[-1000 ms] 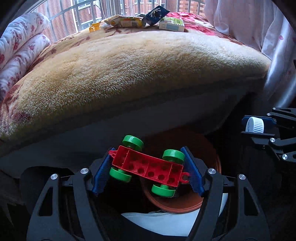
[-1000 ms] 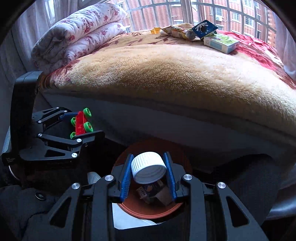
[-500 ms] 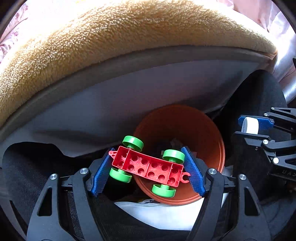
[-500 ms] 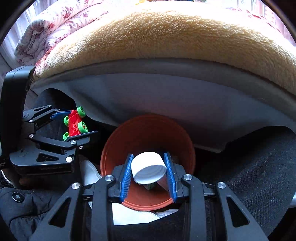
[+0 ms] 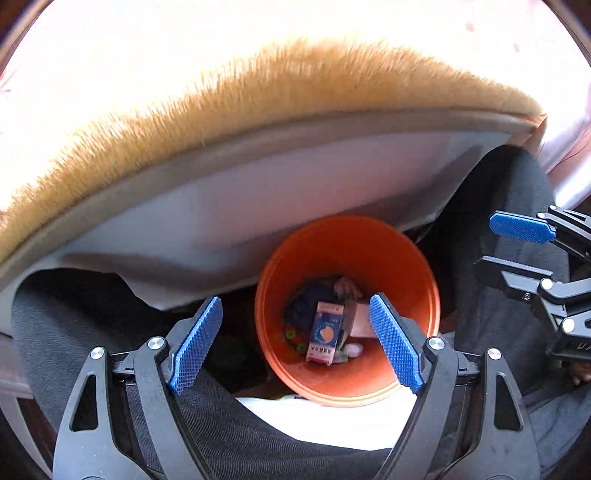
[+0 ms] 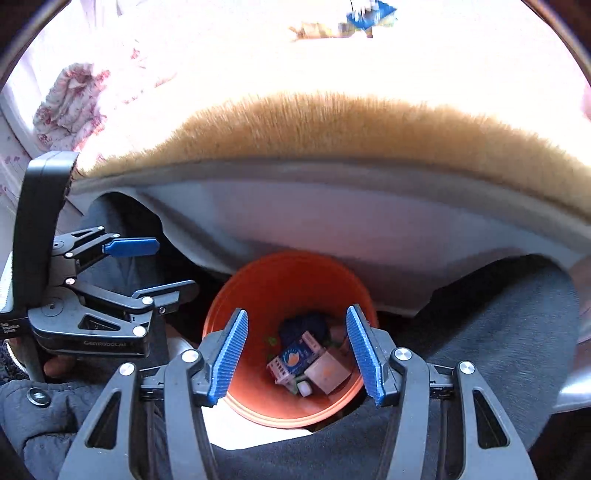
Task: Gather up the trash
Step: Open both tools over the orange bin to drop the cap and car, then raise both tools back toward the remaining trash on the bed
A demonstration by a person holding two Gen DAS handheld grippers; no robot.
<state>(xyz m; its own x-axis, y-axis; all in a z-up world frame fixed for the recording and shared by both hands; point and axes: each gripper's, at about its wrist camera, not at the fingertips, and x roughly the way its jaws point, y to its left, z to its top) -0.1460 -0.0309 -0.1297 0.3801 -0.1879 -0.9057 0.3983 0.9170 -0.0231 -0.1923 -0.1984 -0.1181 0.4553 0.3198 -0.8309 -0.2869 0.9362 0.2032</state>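
Observation:
An orange bin (image 5: 424, 280) stands on the floor against the bed's side, below both grippers. Inside lie a blue carton (image 5: 325, 334), a pale box (image 5: 360, 319), a white cap (image 5: 352, 349) and some green bits (image 5: 291, 334). My left gripper (image 5: 295, 343) hangs over the bin's left rim with its jaws opening and nothing between them. Above the bin (image 6: 229, 295), my right gripper (image 6: 295, 354) is also opening and holds nothing; the carton (image 6: 297, 360) and cap (image 6: 304, 387) show far below it. Each gripper shows in the other's view: right gripper (image 5: 517, 251), left gripper (image 6: 151, 267).
A tan fleece blanket (image 6: 332, 125) covers the bed above a grey mattress side (image 5: 258, 206). A person's dark-clad legs (image 6: 498, 325) flank the bin. Wrappers (image 6: 365, 22) lie far back on the bed; a folded floral quilt (image 6: 70, 99) sits at its left end.
Both grippers have opened: the red toy car with green wheels has left the left jaws and the white-capped container has left the right jaws. Both views have tipped down toward the bin.

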